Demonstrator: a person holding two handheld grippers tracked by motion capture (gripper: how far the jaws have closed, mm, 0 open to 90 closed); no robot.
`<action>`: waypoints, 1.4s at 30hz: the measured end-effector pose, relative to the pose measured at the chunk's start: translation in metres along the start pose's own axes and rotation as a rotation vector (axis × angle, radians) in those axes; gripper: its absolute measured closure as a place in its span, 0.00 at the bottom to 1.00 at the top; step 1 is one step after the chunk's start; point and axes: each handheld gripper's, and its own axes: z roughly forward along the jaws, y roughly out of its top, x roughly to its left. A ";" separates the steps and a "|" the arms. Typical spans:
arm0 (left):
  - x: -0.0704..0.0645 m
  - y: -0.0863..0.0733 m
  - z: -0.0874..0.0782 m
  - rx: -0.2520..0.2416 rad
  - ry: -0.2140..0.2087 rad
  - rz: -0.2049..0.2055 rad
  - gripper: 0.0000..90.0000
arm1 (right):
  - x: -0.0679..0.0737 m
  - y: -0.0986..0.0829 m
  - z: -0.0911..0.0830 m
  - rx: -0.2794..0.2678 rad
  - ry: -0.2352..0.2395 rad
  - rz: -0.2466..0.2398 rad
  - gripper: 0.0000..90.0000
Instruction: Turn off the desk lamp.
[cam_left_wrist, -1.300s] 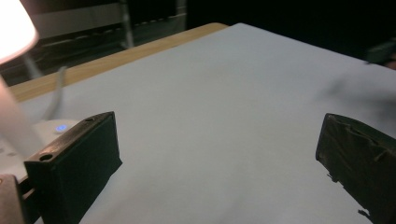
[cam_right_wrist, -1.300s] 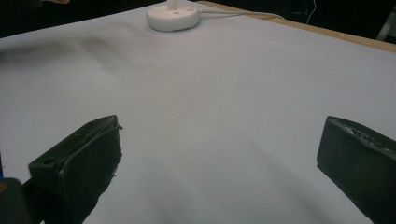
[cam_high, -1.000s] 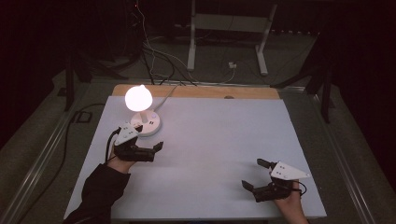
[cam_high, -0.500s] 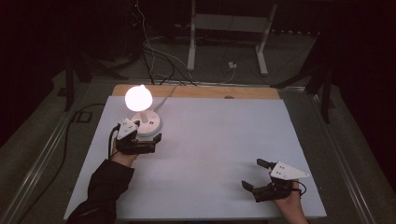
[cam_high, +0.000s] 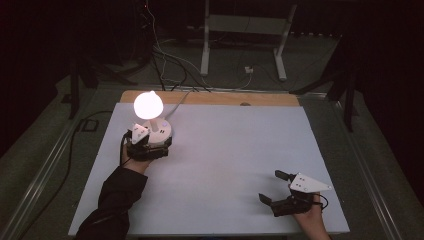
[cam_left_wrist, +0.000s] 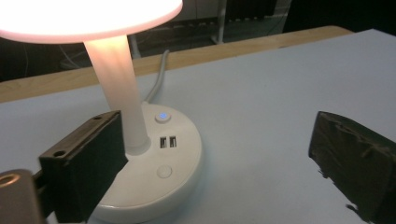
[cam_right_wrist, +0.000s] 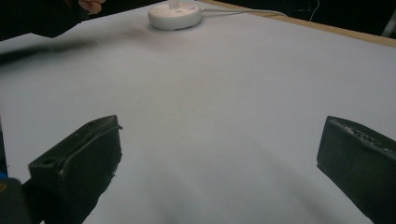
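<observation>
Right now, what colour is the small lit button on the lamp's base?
Blue: the lit button glows on the white lamp base, clearest in the left gripper view.

White table top (cam_high: 230, 165), wood strip (cam_high: 225, 98) at far edge, metal stand (cam_high: 242, 35) w/ cables behind.

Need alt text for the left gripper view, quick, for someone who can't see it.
The open left gripper sits low at the round white base of a lit lamp; one jaw is beside the glowing stem, the other stands apart over the white table. The base shows a blue-lit button and two USB ports.
</observation>
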 end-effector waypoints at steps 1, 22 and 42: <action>0.000 0.000 0.001 0.000 0.021 0.000 0.07 | 0.000 0.000 0.000 0.000 0.000 0.000 0.00; 0.008 -0.007 0.022 0.059 0.103 0.001 0.63 | 0.000 0.000 0.000 0.006 0.010 0.002 0.00; 0.018 -0.015 0.031 0.103 0.081 0.040 1.00 | 0.000 -0.001 0.001 0.009 0.014 0.002 0.00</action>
